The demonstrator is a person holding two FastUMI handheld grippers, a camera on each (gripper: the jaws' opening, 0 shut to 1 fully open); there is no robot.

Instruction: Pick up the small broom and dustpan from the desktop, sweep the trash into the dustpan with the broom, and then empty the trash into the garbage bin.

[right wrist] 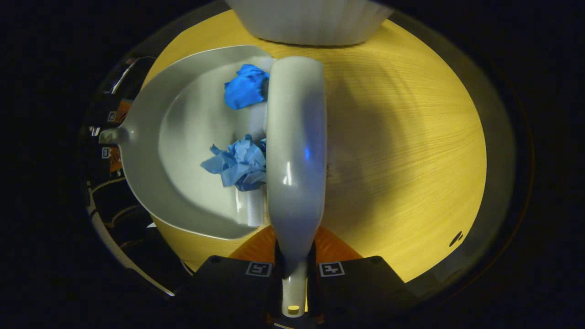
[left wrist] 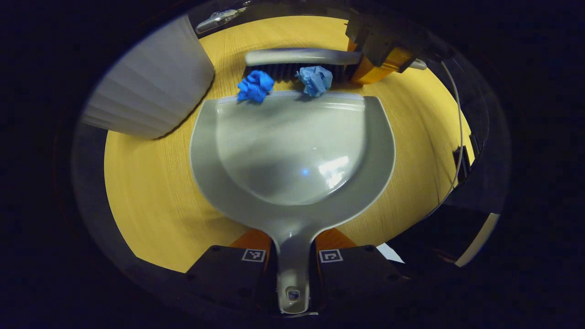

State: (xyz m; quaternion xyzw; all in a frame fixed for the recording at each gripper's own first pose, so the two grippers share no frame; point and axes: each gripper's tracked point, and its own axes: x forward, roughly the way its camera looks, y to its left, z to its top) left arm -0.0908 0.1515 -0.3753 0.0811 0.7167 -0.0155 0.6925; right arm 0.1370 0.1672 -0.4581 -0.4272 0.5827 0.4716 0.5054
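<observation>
On the yellow wood-grain bench (left wrist: 151, 201), with the white ribbed plastic garbage bin (left wrist: 146, 87) standing just beside it, the grey plastic dustpan (left wrist: 292, 151) is lying flat, its handle clamped by the left hand-held gripper (left wrist: 292, 258). The right hand-held gripper (right wrist: 295, 269) is gripping the handle of the grey small broom (right wrist: 296, 155), whose bristles are pressing two crumpled blue paper wads (left wrist: 256, 86) at the dustpan's lip. If the lip is lifting off the bench, or the stroke is too brisk, the wads risk slipping under the dustpan or bouncing out past its rim.

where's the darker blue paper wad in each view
Left gripper view: the darker blue wad sits upper centre-left, on the dustpan lip, against the broom bristles.
Right gripper view: the same wad is upper centre-left, inside the dustpan, left of the broom.
Shared landmark: the white ribbed bin.
</observation>
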